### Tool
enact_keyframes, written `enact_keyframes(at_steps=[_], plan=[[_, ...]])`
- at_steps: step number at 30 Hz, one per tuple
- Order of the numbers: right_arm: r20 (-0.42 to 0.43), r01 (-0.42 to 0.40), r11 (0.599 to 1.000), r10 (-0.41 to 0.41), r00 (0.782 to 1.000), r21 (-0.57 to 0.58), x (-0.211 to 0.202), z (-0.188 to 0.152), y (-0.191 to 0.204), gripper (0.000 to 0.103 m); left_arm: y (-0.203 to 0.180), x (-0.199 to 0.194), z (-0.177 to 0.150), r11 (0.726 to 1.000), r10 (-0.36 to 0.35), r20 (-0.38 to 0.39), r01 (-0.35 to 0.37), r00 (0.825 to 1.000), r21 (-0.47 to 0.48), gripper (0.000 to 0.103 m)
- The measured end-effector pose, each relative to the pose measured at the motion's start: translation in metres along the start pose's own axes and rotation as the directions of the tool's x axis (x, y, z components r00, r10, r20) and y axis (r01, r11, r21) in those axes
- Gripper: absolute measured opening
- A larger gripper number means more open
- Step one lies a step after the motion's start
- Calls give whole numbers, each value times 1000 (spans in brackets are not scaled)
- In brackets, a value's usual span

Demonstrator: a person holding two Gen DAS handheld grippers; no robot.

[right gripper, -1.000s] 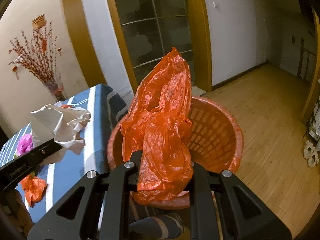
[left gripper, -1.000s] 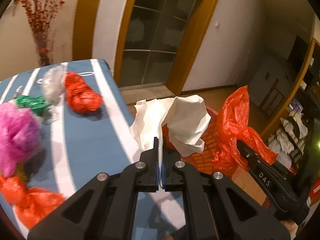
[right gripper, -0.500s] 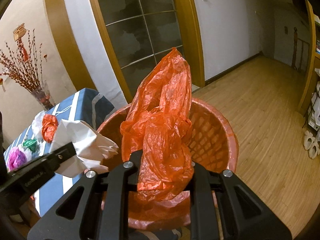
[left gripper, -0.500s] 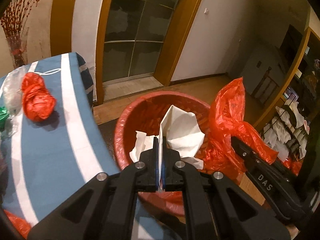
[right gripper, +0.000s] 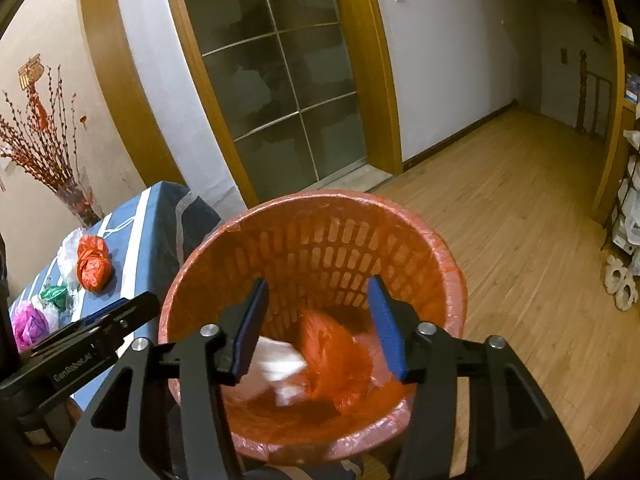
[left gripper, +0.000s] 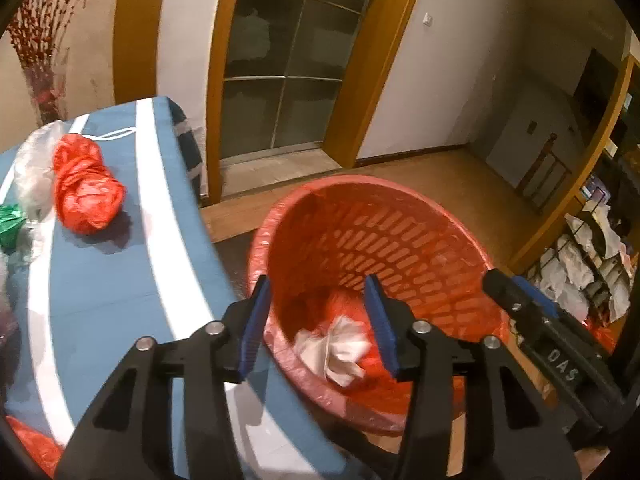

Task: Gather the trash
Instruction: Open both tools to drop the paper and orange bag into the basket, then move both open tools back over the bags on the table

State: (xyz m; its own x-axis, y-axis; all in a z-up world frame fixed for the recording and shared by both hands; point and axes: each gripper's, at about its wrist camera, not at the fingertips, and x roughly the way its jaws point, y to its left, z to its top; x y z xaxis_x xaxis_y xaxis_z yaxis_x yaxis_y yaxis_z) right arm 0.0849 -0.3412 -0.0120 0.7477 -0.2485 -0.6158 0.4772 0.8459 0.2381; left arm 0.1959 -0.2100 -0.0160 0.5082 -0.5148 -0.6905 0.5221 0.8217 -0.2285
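Observation:
A red slotted trash basket (left gripper: pixel 384 216) (right gripper: pixel 352 208) stands on the floor beside the table. My left gripper (left gripper: pixel 318 320) is open and empty above its near rim. White crumpled paper (left gripper: pixel 340 348) (right gripper: pixel 276 364) lies in the bottom. My right gripper (right gripper: pixel 318 324) is open and empty above the basket; an orange plastic bag (right gripper: pixel 332 356) lies blurred inside, beside the paper. The right gripper also shows in the left wrist view (left gripper: pixel 516 292). On the table remain a red bag (left gripper: pixel 86 188) (right gripper: pixel 94 264), a clear bag (left gripper: pixel 34 168), a green bag (right gripper: pixel 54 294) and a pink bag (right gripper: pixel 28 324).
The table has a blue cloth with white stripes (left gripper: pixel 112 280), its edge next to the basket. More orange plastic (left gripper: pixel 32 448) lies at the table's near left. A vase of red branches (right gripper: pixel 76 200) stands at the far end. Wooden floor (right gripper: pixel 520 216) spreads right, with cluttered shelves (left gripper: pixel 592 248).
Both grippers have opened. The white paper dropped from the left gripper and the orange bag from the right, both into the basket.

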Motion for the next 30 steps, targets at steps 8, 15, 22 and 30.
enact_keyframes(at_steps=[8, 15, 22, 30], plan=[[12, 0, 1000, 0, 1000, -23, -15, -2, 8, 55, 5, -36, -10, 999, 41, 44, -42, 998, 19, 59], [8, -46, 996, 46, 999, -74, -31, -12, 32, 55, 25, -79, -22, 996, 90, 93, -90, 992, -3, 64], [-16, -137, 977, 136, 991, -165, -45, -26, 79, 55, 69, -126, -40, 981, 189, 146, -180, 971, -70, 68], [-82, -268, 924, 256, 963, -273, -56, -54, 144, 55, 130, -175, -64, 934, 332, 169, -297, 928, -200, 72]])
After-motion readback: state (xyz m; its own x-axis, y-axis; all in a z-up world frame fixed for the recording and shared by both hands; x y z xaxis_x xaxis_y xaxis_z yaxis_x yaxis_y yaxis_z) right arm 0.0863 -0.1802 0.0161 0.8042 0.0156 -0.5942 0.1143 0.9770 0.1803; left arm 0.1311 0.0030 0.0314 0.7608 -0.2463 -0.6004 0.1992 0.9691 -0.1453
